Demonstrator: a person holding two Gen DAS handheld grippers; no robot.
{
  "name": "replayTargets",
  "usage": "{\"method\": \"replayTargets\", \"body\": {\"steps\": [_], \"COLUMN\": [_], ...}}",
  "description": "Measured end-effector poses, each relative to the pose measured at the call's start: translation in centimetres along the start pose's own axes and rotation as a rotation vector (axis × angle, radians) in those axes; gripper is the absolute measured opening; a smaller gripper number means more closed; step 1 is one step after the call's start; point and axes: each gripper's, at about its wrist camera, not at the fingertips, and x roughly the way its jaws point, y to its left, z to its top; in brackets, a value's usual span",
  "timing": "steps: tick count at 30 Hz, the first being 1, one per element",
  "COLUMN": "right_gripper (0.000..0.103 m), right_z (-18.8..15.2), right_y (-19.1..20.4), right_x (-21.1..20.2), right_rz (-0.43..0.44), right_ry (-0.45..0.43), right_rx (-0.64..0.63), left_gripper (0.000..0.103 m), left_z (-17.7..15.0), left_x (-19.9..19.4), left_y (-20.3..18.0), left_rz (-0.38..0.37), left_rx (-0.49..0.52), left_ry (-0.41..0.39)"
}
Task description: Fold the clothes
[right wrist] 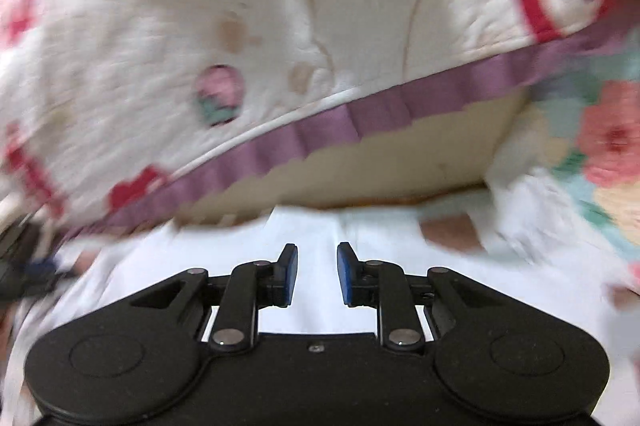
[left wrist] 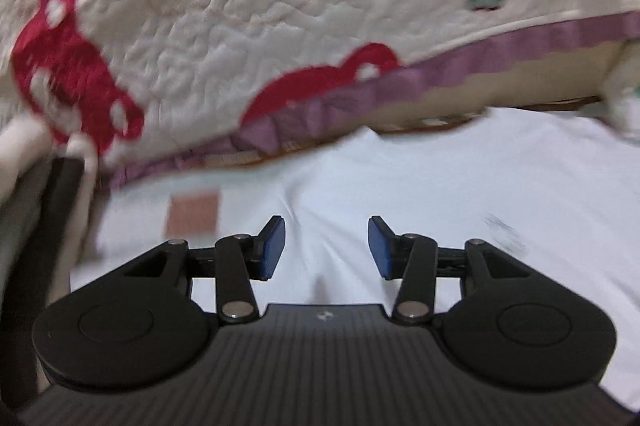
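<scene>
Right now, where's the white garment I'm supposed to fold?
In both wrist views the white garment lies spread beneath the open left gripper and right gripper, with the quilted cushion's purple frill just beyond its far edge.

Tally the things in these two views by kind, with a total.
Grippers: 2, the left gripper and the right gripper, both open and empty.
White garments: 1, the white shirt spread under both.
Quilted covers: 1, the quilt with a purple frill, behind the shirt.
Total: 4.
</scene>
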Motion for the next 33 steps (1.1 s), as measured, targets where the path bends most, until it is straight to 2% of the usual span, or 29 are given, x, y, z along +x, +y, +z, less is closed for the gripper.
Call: {"method": "replayTargets", "body": {"steps": [1, 2, 4, 6, 9, 14, 18, 22, 23, 24, 27, 30, 31, 33], "right_gripper": [0.046, 0.051, 0.051, 0.051, 0.051, 0.051, 0.053, 0.052, 0.047, 0.001, 0.002, 0.003, 0.008, 0.010], "right_z": [-1.8, -3.7, -7.3, -11.0, -15.3, -19.2, -22.0, -24.1, -24.3, -24.4, -25.0, -25.1, -24.9, -24.5], "right_y": [-0.3, -0.5, -1.0, -1.5, -3.1, -4.8, -6.1, -6.7, -6.5, -6.3, -5.8, -6.4, -6.5, -6.9], "right_x": [-3.0, -6.1, -11.0, -13.1, -14.8, -16.7, -18.2, -19.5, -19.7, -19.9, -20.7, -21.1, -21.0, -20.9], "right_rz": [0.008, 0.016, 0.021, -0.006, 0.019, 0.056, 0.083, 0.081, 0.068, 0.055, 0.017, 0.036, 0.038, 0.042], "right_ry": [0.004, 0.008, 0.026, 0.071, 0.089, 0.071, 0.055, 0.019, 0.003, -0.013, -0.056, -0.048, -0.041, -0.027], "right_rx": [-0.003, -0.007, -0.034, -0.118, -0.069, 0.031, 0.108, 0.151, 0.148, 0.145, 0.144, 0.187, 0.168, 0.130], "left_gripper": [0.050, 0.052, 0.052, 0.052, 0.052, 0.056, 0.061, 0.061, 0.061, 0.061, 0.061, 0.062, 0.062, 0.063], "left_z": [-1.2, -2.7, -5.8, -9.0, -13.1, -16.8, -18.9, -19.8, -19.7, -19.6, -19.0, -18.8, -18.8, -19.0], "left_x": [-1.6, -3.0, -5.7, -7.8, -10.2, -14.0, -16.3, -18.4, -19.1, -19.9, -22.0, -23.3, -23.6, -24.1], "left_y": [-0.2, -0.1, 0.2, 0.9, 2.0, 3.1, 2.2, 1.4, 1.4, 1.2, 0.8, 0.1, -0.3, -1.4], "left_rz": [-0.013, -0.011, -0.005, 0.025, 0.077, 0.120, 0.105, 0.090, 0.084, 0.081, 0.058, -0.004, -0.025, -0.047], "left_rx": [-0.019, -0.034, -0.061, -0.075, -0.120, -0.250, -0.266, -0.271, -0.274, -0.272, -0.264, -0.236, -0.220, -0.155], "left_ry": [0.013, 0.043, 0.100, 0.135, 0.207, 0.269, 0.289, 0.299, 0.286, 0.269, 0.225, 0.185, 0.169, 0.114]}}
